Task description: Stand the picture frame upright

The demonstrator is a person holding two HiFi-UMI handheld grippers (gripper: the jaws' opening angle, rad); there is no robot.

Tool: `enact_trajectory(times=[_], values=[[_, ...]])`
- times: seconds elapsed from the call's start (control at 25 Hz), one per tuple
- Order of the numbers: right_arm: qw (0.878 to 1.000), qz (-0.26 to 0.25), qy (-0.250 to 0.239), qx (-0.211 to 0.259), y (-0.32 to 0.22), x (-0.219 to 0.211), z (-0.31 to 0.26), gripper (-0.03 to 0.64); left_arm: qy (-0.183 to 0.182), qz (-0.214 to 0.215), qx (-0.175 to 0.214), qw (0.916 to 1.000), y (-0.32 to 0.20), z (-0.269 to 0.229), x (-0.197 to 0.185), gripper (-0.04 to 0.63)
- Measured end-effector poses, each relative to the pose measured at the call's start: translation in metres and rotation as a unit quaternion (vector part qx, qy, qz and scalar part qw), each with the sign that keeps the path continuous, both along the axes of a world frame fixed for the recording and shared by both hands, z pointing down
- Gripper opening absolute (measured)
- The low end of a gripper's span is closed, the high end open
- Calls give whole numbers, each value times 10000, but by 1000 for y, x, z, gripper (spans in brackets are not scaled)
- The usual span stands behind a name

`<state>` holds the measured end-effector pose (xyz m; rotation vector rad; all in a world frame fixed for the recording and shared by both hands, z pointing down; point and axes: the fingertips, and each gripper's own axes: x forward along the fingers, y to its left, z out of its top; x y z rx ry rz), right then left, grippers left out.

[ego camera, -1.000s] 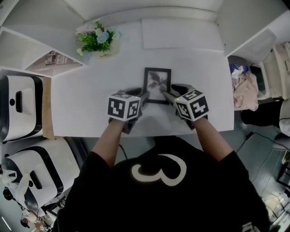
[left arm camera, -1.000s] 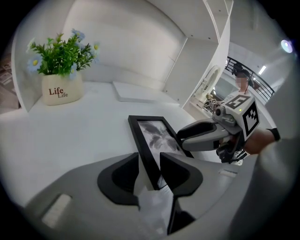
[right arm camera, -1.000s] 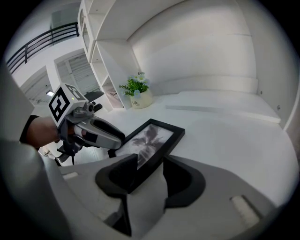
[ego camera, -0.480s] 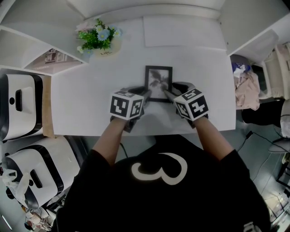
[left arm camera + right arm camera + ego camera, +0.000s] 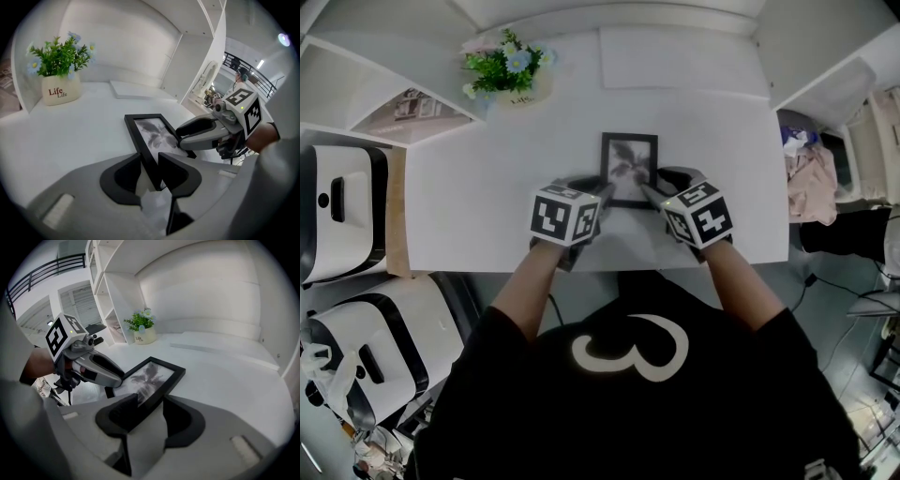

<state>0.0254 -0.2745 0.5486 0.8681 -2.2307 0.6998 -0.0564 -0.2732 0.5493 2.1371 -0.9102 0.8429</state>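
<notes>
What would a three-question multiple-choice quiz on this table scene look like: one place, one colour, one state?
1. Where on the table is the potted plant?
A) at the near edge
B) on the floor
C) at the far left corner

2. What colour is the border of the picture frame?
A) black
B) white
C) red

3. How is the picture frame placed?
A) standing upright
B) lying flat
C) hanging on a wall

Answers:
1 C, the head view shows it at the far left of the table.
2 A, the border is dark against the white top.
3 B, its whole face shows from above.
</notes>
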Motion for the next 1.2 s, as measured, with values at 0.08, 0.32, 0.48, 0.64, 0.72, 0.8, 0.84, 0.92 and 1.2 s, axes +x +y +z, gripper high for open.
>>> enact_trajectory(times=[0.08,0.32,0.48,0.64,0.72,0.8,0.84,0.92,1.2], values=[[10000,-10,8,10,5,-1,0,175,-10,-4,35,10000,5,-1,-1,123],[10000,-49,31,19,24,-1,-1,175,-9,-23,24,10000,25,-1,0,123],[10000,-40,11,32,38,2,-1,175,-53,-38,44,10000,38,-2,1,124],[10000,-47,9,32,52,4,0,175,-84,-31,43,10000,52,-1,3,123],[10000,-51,-1,33,61,5,0,175,-82,-21,46,10000,60,-2,5,124],[10000,-44,-13,40,70,7,0,175,-99,-29,30,9999,70,-1,6,123],[10000,-39,-18,45,74,8,0,174,-103,-33,27,9999,74,-1,7,124],[10000,-35,-25,49,83,10,-1,175,-97,-40,16,9999,84,-1,9,123],[9999,-89,-46,61,115,14,-1,175,-87,-94,-31,9999,118,1,13,123]])
